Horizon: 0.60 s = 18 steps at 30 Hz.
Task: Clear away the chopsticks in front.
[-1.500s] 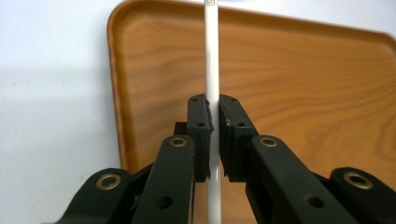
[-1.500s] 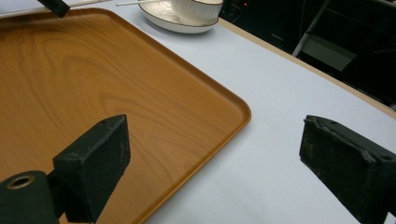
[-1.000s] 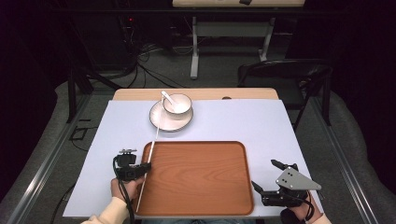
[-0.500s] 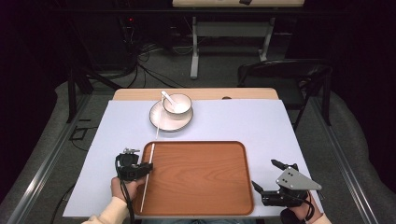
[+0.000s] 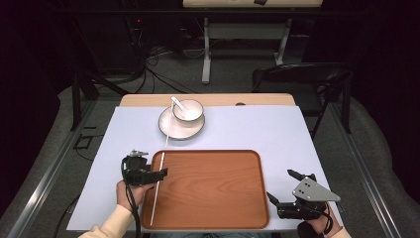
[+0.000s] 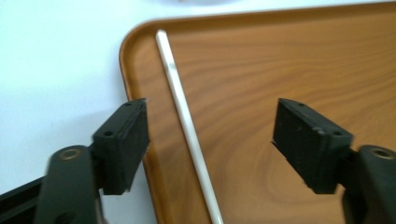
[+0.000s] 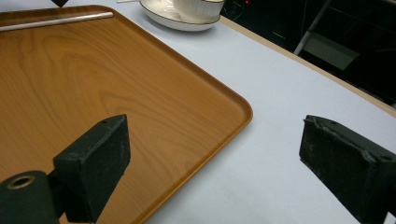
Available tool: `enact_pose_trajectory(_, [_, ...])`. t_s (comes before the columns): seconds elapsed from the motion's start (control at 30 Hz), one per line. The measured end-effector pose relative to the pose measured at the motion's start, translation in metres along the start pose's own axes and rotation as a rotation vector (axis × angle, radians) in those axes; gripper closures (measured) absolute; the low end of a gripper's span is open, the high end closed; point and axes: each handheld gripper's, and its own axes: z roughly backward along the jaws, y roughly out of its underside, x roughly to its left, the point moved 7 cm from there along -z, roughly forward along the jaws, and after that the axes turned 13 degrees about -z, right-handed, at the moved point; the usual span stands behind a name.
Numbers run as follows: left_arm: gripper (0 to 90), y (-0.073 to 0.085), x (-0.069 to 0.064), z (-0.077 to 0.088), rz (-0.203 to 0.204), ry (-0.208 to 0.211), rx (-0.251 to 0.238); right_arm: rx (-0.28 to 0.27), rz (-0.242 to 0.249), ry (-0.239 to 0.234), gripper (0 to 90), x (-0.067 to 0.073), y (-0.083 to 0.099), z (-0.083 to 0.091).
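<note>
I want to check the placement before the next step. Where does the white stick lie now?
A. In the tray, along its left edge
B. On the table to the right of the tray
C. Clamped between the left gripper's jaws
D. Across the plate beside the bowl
A: the white stick lies flat in the tray along its left rim; the left gripper has just been opening, its jaws wide apart and clear of the stick.

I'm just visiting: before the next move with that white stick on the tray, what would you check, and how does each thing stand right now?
1. White stick lies flat in the wooden tray, along its left edge: ok.
2. Left gripper has let go; its jaws have just been opening and stand apart on either side of the stick without touching it: ok.
3. Second white stick outside the tray, leaning on the saucer: not ok.
4. Right gripper open, holding nothing: ok.
5. Bowl with spoon upright on the saucer: ok.
</note>
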Motion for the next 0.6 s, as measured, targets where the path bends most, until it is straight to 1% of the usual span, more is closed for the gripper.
enact_pose_trajectory(0.07, [21.7, -0.005, 0.004, 0.000, -0.004, 0.003, -0.001, 0.000, -0.001, 0.000, 8.2, 0.000, 0.000, 0.000])
enact_pose_trajectory(0.1, [20.6, -0.008, 0.006, 0.001, -0.012, 0.005, -0.003, 0.002, -0.001, 0.001, 8.2, 0.000, 0.000, 0.001])
enact_pose_trajectory(0.17, [14.8, -0.016, 0.011, 0.003, -0.014, -0.013, -0.010, 0.002, -0.001, 0.001, 8.2, -0.001, 0.000, 0.001])
enact_pose_trajectory(0.2, [13.9, -0.021, 0.013, 0.003, -0.021, -0.012, -0.011, 0.002, 0.000, 0.002, 8.2, -0.001, 0.000, 0.001])
enact_pose_trajectory(0.23, [12.1, -0.026, 0.016, 0.004, -0.023, -0.020, -0.019, 0.001, -0.001, 0.001, 8.2, 0.000, 0.000, 0.001])
enact_pose_trajectory(0.3, [10.5, -0.036, 0.021, 0.006, -0.038, -0.031, -0.024, 0.002, -0.002, 0.001, 8.2, -0.001, 0.000, 0.001])
enact_pose_trajectory(0.37, [9.4, -0.047, 0.027, 0.008, -0.044, -0.042, -0.035, -0.002, -0.003, -0.001, 8.1, -0.001, 0.000, 0.001])
enact_pose_trajectory(0.43, [8.7, -0.058, 0.033, 0.009, -0.035, -0.047, -0.050, -0.009, -0.006, -0.004, 8.0, -0.001, 0.000, 0.002])
enact_pose_trajectory(0.53, [8.6, -0.074, 0.041, 0.009, -0.046, -0.054, -0.056, -0.023, -0.014, 0.000, 8.0, -0.002, -0.001, 0.003])
enact_pose_trajectory(0.6, [8.2, -0.083, 0.046, 0.006, -0.052, -0.053, -0.049, -0.026, -0.016, 0.001, 8.0, -0.002, -0.001, 0.003])
